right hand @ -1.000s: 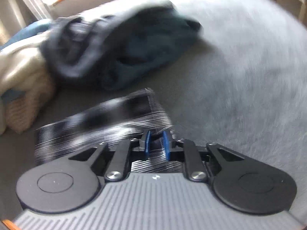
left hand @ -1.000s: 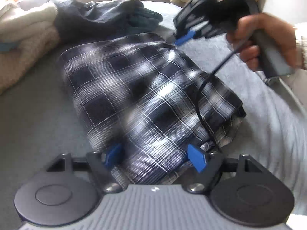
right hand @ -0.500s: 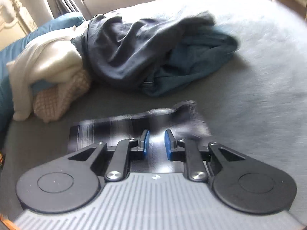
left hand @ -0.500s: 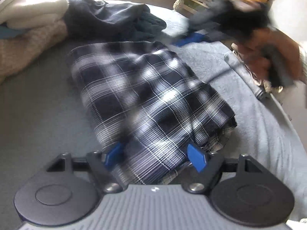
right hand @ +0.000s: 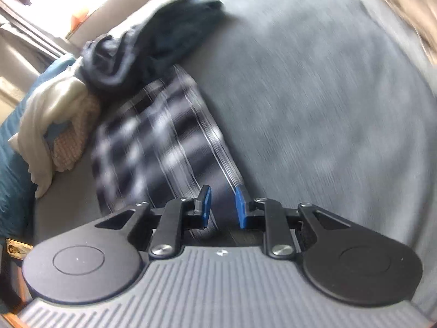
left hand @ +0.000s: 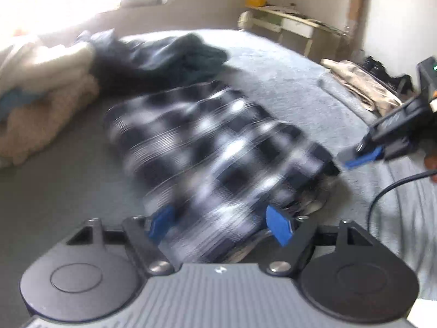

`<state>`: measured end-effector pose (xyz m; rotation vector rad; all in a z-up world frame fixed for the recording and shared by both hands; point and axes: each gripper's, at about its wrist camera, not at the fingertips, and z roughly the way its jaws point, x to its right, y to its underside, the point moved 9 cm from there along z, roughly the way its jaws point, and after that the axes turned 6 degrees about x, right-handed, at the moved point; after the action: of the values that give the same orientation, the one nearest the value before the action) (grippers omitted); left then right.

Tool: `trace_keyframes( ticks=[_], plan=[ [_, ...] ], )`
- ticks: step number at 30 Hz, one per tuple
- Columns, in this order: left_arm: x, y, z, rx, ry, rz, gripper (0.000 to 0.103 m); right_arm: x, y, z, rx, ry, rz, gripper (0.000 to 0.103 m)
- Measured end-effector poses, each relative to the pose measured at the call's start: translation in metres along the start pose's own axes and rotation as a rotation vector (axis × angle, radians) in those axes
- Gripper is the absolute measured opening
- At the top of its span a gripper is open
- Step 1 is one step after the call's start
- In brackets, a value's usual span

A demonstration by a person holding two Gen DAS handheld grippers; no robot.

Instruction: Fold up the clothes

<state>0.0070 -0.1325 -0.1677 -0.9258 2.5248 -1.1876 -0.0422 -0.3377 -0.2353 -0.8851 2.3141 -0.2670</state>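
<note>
step: next fold of plaid shirt (left hand: 218, 164) on bed (left hand: 286, 82) | left gripper (left hand: 221, 222) wide apart, unclamped | right gripper (right hand: 222, 205) narrowly parted, empty, just been opening | tip: pinch both near corners evenly

Plaid garment (left hand: 218, 147): motion-blurred; near end hidden under left gripper (left hand: 221, 222). Right gripper (left hand: 363, 155), three o'clock: cut off by edge.

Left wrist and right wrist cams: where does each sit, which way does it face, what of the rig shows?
Left wrist: on the left gripper, facing down its open fingers over the plaid garment on the bed; right gripper at right edge.
Right wrist: on the right gripper, facing down over the same garment's edge.
Shared: plaid garment, dark clothes pile, bed.
</note>
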Motion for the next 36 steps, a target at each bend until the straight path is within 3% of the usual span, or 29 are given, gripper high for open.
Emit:
trace_keyframes(
  ticks=[6, 10, 13, 17, 20, 23, 30, 36],
  plan=[
    [0.052, -0.007, 0.023, -0.001, 0.039, 0.184, 0.062, 0.025, 0.040, 0.021, -0.019, -0.108, 0.210, 0.020],
    [0.079, -0.012, 0.044, -0.010, 0.045, 0.290, 0.054, 0.043, 0.042, 0.025, 0.079, -0.149, 0.362, 0.019],
    [0.092, -0.010, 0.060, -0.027, 0.046, 0.363, 0.053, 0.046, 0.046, 0.027, 0.093, -0.173, 0.399, 0.019],
    [0.099, -0.002, 0.078, -0.070, 0.022, 0.430, 0.041, 0.045, 0.057, 0.032, 0.065, -0.229, 0.437, 0.020],
    [0.095, -0.002, 0.083, -0.083, 0.023, 0.407, 0.020, 0.046, 0.058, 0.037, 0.069, -0.250, 0.468, 0.020],
    [0.086, -0.011, 0.083, -0.089, 0.044, 0.322, 0.011, 0.047, 0.059, 0.039, 0.078, -0.274, 0.504, 0.020],
    [0.062, -0.031, 0.076, -0.094, 0.115, 0.095, 0.007, 0.043, 0.062, 0.043, 0.073, -0.321, 0.495, 0.021],
    [0.054, -0.043, 0.069, -0.079, 0.143, 0.031, 0.007, 0.030, 0.065, 0.051, 0.099, -0.381, 0.535, 0.020]
  ],
)
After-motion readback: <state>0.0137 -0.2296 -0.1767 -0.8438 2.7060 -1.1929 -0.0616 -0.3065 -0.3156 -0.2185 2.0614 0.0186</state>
